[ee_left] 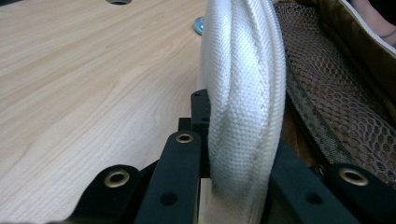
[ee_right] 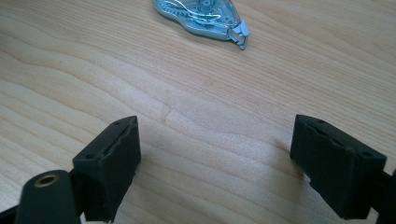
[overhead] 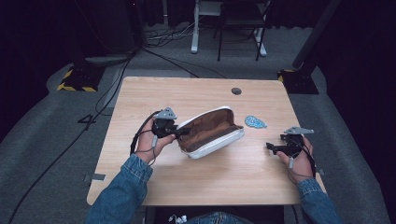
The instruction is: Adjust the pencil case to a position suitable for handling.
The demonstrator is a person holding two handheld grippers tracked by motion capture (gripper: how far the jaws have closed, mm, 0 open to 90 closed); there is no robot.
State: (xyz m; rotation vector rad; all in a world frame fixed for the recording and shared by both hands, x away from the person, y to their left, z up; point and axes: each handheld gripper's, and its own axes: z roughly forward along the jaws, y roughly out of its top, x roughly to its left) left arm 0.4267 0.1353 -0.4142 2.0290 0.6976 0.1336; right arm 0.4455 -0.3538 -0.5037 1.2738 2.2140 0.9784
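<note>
We see left gripper (overhead: 180, 131) clamped on white rim of open pouch (overhead: 211, 131) at table (overhead: 201, 93) centre, left forearm angled inward. Pouch lining brown, mesh pocket (ee_left: 345, 107) inside. Right gripper (overhead: 272, 147) low over table, jaws spread, nothing held. Blue correction-tape dispenser (overhead: 255, 122) just beside pouch, ahead of right gripper.

Woven cloth pouch (ee_left: 243, 93), matt wood table (ee_left: 84, 84)

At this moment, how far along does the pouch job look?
Done: the pouch lies open, brown lining showing. In hand: the left tongs are clamped on its white edge. Left, presumably: the blue correction tape lies on the table beside the pouch; the right tongs are open and empty near it.
</note>
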